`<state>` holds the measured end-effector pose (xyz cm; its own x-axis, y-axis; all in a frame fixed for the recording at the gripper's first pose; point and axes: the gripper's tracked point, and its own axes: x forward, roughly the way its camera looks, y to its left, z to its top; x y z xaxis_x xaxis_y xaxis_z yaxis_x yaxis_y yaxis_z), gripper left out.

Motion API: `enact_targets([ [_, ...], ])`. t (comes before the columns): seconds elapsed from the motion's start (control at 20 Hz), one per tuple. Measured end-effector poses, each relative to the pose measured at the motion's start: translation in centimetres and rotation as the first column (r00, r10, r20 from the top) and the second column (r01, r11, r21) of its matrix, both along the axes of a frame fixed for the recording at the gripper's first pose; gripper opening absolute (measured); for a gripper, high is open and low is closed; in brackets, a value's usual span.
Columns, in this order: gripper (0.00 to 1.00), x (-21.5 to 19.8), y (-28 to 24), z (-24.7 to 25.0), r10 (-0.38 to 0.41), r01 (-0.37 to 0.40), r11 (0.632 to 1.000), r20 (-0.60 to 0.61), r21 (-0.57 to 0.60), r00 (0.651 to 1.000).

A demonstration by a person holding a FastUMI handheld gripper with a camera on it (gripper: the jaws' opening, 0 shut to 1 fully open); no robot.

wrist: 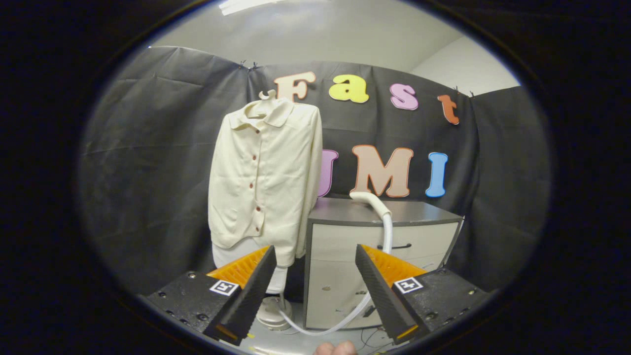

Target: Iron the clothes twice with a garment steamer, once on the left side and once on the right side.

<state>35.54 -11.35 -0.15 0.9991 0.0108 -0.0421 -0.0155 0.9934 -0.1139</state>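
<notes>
A cream button-up shirt [263, 180] hangs on a white hanger [266, 95] against the black cloth wall, beyond my left finger. The white steamer head [366, 198] lies on top of a grey cabinet [419, 212], and its white hose [387, 236] runs down the cabinet front and curves across the floor to the steamer's base [272, 313] under the shirt. My gripper [313, 256] is open, well short of the cabinet, with nothing between its fingers.
The cabinet has pale drawer fronts with a dark handle [397, 246] and stands right of the shirt. A person's fingertips [336, 349] show low between my fingers. Thin cables [367, 340] lie on the floor by the cabinet's foot.
</notes>
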Motion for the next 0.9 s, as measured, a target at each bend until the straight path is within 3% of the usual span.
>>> enact_targets([
  [0.55, 0.99, 14.2, -9.0, -0.3, -0.026, 0.026, 0.999, -0.002, 0.026, 1.000],
  [0.9, 0.99, 23.5, -14.6, -1.1, -0.104, 0.106, 0.994, -0.047, 0.026, 0.993],
])
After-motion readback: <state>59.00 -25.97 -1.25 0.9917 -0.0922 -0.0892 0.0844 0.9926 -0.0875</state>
